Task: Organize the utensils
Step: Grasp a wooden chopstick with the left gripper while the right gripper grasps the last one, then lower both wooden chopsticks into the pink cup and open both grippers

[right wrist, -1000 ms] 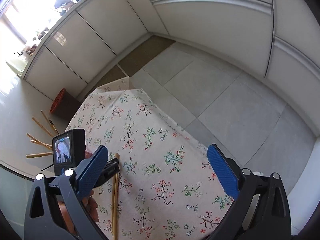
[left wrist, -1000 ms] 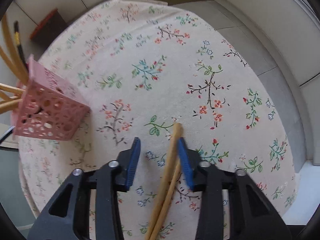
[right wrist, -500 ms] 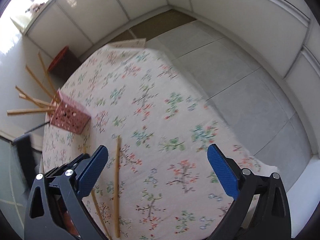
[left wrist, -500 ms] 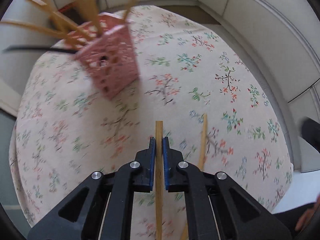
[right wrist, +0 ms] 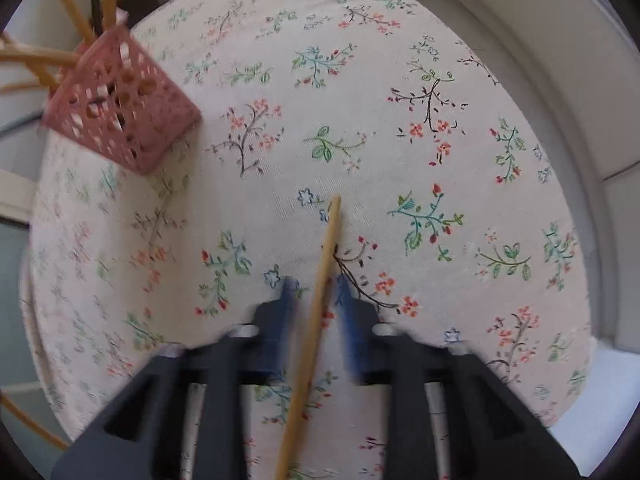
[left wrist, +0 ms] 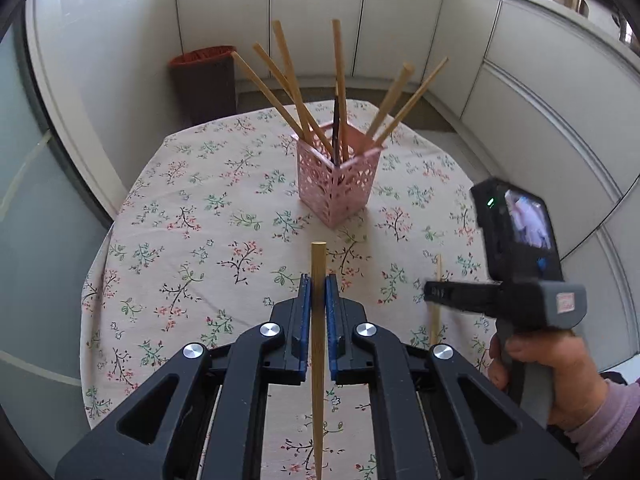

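One pale wooden chopstick [left wrist: 318, 320], blunt tip

1 pink holder [left wrist: 337, 178] w/ approx 7 sticks, 2 loose chopsticks [left wrist: 318, 320], 1 bin [left wrist: 202, 80].

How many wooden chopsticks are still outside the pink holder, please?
2: one chopstick clamped in the left hand-held gripper, one lying on the tablecloth between the right hand-held gripper's open fingers.
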`<state>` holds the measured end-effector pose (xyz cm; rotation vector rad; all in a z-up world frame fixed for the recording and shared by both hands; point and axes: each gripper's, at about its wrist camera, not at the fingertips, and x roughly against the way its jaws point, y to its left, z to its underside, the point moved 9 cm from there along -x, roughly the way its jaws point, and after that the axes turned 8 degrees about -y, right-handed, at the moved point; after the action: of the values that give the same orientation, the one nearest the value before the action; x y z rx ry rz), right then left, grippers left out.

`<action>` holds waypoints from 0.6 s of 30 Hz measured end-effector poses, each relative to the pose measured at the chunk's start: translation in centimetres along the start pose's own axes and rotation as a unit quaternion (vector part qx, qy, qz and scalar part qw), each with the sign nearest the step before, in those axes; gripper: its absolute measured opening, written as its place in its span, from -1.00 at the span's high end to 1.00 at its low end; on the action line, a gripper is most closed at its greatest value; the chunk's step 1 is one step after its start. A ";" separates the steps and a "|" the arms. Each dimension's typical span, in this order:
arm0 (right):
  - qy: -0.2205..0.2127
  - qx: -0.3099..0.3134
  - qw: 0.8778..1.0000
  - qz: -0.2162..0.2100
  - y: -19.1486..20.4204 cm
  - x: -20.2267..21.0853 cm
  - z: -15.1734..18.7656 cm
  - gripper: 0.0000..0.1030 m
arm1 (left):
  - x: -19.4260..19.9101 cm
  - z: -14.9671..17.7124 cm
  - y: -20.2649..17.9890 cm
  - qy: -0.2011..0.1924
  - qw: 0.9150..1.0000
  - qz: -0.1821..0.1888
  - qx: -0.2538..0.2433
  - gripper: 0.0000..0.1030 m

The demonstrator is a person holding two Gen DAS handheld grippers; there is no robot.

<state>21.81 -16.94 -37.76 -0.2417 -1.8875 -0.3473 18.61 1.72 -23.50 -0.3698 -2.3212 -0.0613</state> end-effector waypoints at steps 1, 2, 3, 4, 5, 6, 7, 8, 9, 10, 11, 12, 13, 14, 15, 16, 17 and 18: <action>0.007 -0.012 1.000 -0.019 0.1 0.0 0.3 0.86 | 0.2 -0.1 0.1 -0.003 1.000 0.002 0.003 0.87; 0.012 -0.029 0.999 -0.036 0.0 0.1 0.6 0.88 | 0.4 -0.4 0.1 -0.006 1.000 0.006 0.006 0.87; 0.013 -0.039 0.998 -0.052 -0.2 0.3 0.8 0.88 | 0.9 -0.6 0.0 -0.010 1.000 0.010 0.008 0.87; 0.004 -0.044 0.996 -0.072 -0.2 1.0 0.9 0.88 | 1.2 -0.8 -0.1 -0.013 1.000 0.013 0.008 0.87; -0.013 -0.044 0.994 -0.096 -0.2 2.2 0.9 0.88 | 1.6 -1.0 -0.3 -0.019 1.000 0.018 0.007 0.87; -0.029 -0.038 0.993 -0.110 -0.3 3.4 1.0 0.88 | 2.2 -1.3 -0.5 -0.025 0.999 0.022 0.007 0.87; -0.047 -0.028 0.991 -0.123 -0.2 4.9 1.0 0.88 | 2.8 -1.5 -0.8 -0.030 0.999 0.032 0.010 0.87; -0.066 -0.017 0.989 -0.135 -0.2 6.4 1.0 0.88 | 3.1 -1.5 -1.0 -0.033 0.998 0.042 0.015 0.87; -0.087 -0.005 0.986 -0.143 -0.4 8.1 1.2 0.88 | 3.6 -1.6 -1.2 -0.036 0.998 0.051 0.019 0.87; -0.103 0.006 0.984 -0.145 -0.6 9.5 1.4 0.88 | 4.1 -1.6 -1.4 -0.040 0.998 0.055 0.019 0.87; -0.118 0.017 0.982 -0.148 -0.8 10.8 1.6 0.88 | 4.4 -1.6 -1.6 -0.042 0.997 0.056 0.019 0.87; -0.128 0.024 0.980 -0.148 -0.9 11.6 1.6 0.88 | 4.7 -1.6 -1.8 -0.044 0.997 0.058 0.018 0.87; -0.135 0.029 0.979 -0.149 -1.3 12.4 2.0 0.88 | 5.1 -1.5 -2.0 -0.046 0.997 0.059 0.017 0.87; -0.142 0.033 0.978 -0.150 -1.7 13.2 2.4 0.88 | 5.3 -1.5 -2.2 -0.047 0.997 0.060 0.015 0.87; -0.147 0.037 0.977 -0.151 -1.5 13.9 2.1 0.88 | 5.7 -1.5 -2.4 -0.049 0.997 0.061 0.013 0.87; -0.155 0.041 0.975 -0.151 -1.8 14.6 2.3 0.88 | 6.0 -1.5 -2.7 -0.050 0.997 0.062 0.011 0.87; -0.166 0.046 0.973 -0.152 -2.1 15.3 2.6 0.88 | 6.2 -1.5 -2.8 -0.052 0.997 0.061 0.009 0.87; -0.175 0.049 0.971 -0.153 -2.1 16.2 2.7 0.88 | 6.6 -1.6 -2.9 -0.055 0.997 0.059 0.006 0.87</action>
<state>13.30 -17.94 -23.62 0.0643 -2.2903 -0.4384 14.50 0.30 -17.54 -0.5160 -2.4012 0.0310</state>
